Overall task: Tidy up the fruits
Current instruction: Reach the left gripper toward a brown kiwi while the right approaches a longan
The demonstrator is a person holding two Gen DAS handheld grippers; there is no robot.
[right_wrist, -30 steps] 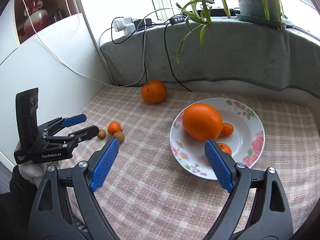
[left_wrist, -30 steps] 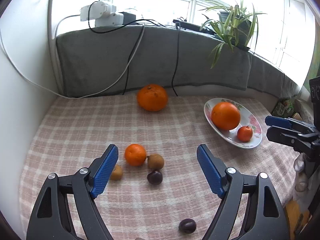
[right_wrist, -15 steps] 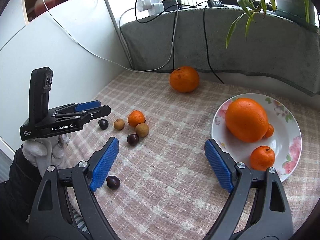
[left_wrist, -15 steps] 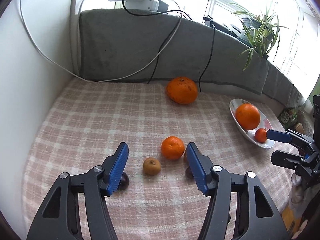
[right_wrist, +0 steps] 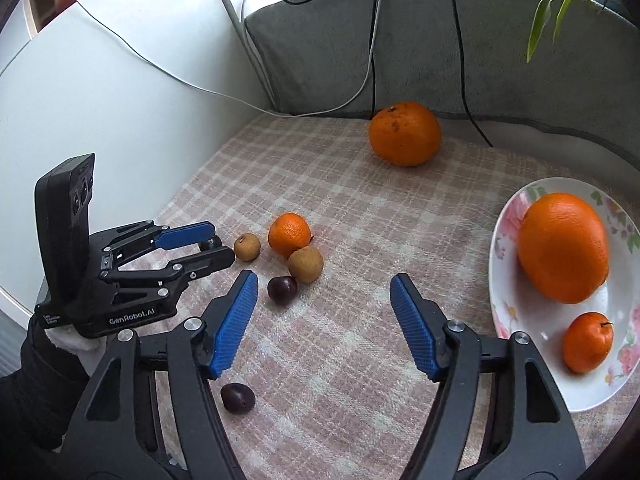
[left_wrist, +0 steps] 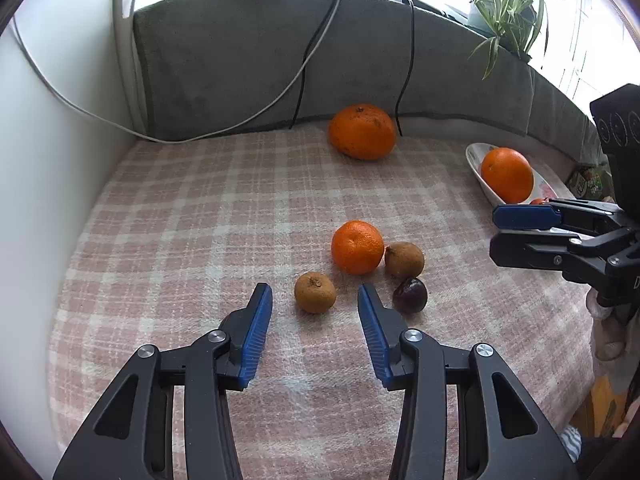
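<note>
Left wrist: left hand-held gripper (left_wrist: pixel 314 300) closing near brown fruit (left_wrist: pixel 315 293).

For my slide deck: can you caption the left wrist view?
Left gripper closing just short of a small brown fruit on the checked cloth, tangerine beyond.

Plate (right_wrist: pixel 504 304): right of small mandarin (right_wrist: pixel 289 234); two longans (right_wrist: pixel 305 265) beside mandarin; large mandarin (right_wrist: pixel 404 133) behind.
</note>
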